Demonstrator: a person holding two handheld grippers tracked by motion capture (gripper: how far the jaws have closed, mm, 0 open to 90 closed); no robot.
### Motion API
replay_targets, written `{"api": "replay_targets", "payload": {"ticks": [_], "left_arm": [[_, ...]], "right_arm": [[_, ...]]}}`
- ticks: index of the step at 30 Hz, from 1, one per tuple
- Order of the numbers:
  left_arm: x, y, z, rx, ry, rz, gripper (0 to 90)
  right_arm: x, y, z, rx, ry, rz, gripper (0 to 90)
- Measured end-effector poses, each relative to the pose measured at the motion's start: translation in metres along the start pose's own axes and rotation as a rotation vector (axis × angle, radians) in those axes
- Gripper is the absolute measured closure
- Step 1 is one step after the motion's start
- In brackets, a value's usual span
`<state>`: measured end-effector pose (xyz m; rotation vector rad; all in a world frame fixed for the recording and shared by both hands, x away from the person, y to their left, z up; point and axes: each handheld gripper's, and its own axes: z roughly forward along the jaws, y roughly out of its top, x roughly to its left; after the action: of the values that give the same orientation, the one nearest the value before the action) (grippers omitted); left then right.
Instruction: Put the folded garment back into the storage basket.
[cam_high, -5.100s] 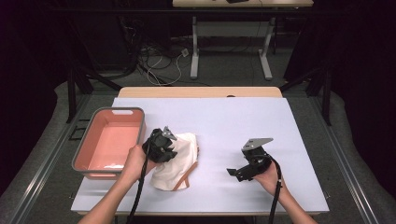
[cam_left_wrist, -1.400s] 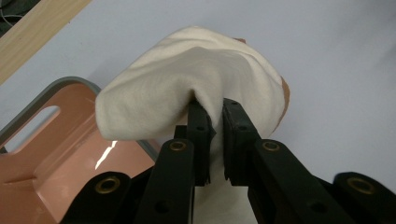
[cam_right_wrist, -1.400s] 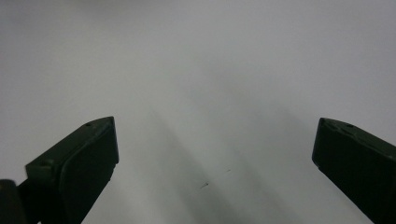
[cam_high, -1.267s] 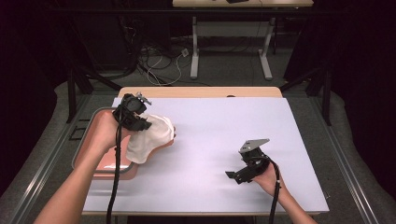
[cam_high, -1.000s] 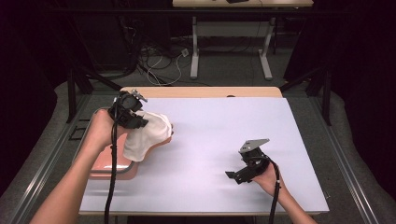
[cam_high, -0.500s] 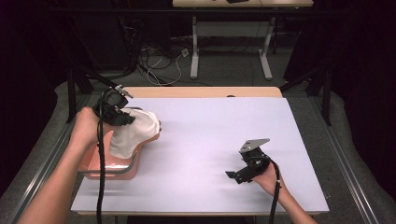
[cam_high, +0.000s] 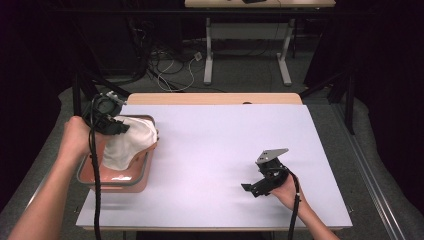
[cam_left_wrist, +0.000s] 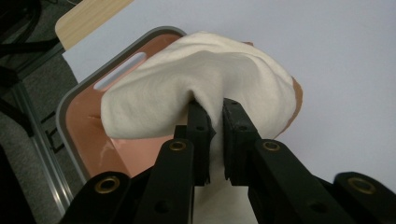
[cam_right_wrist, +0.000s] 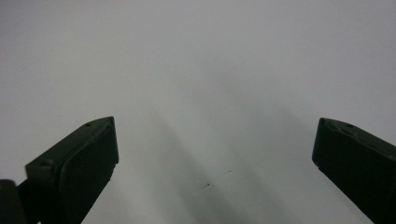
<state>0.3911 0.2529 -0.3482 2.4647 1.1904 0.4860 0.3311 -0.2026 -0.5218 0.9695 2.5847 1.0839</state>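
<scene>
At left of the high view, left gripper (cam_high: 111, 121) clamped tight on a white cloth (cam_high: 129, 142), hanging over the pink tub (cam_high: 111, 181). At lower right, right gripper (cam_high: 250, 189) gaping wide, empty, above the white table (cam_high: 215, 145).

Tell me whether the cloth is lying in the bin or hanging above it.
Hanging above it: the left tool, shut on a fold, holds the cream cloth bunched over the pink bin, one edge draping over the rim.
</scene>
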Motion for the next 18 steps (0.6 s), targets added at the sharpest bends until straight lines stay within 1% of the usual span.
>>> {"api": "replay_targets", "payload": {"ticks": [6,13,18], "left_arm": [[0.005,-0.007,0.000,0.012,0.031,-0.007,82.3],[0.014,-0.015,0.004,0.034,0.050,-0.024,82.3],[0.019,-0.020,0.010,0.043,0.052,-0.042,82.2]], "right_arm": [[0.000,0.000,-0.001,0.001,0.000,0.001,0.3],[0.003,0.002,0.001,0.004,0.009,-0.007,0.3],[0.002,0.001,0.000,0.000,0.003,-0.005,0.3]]}}
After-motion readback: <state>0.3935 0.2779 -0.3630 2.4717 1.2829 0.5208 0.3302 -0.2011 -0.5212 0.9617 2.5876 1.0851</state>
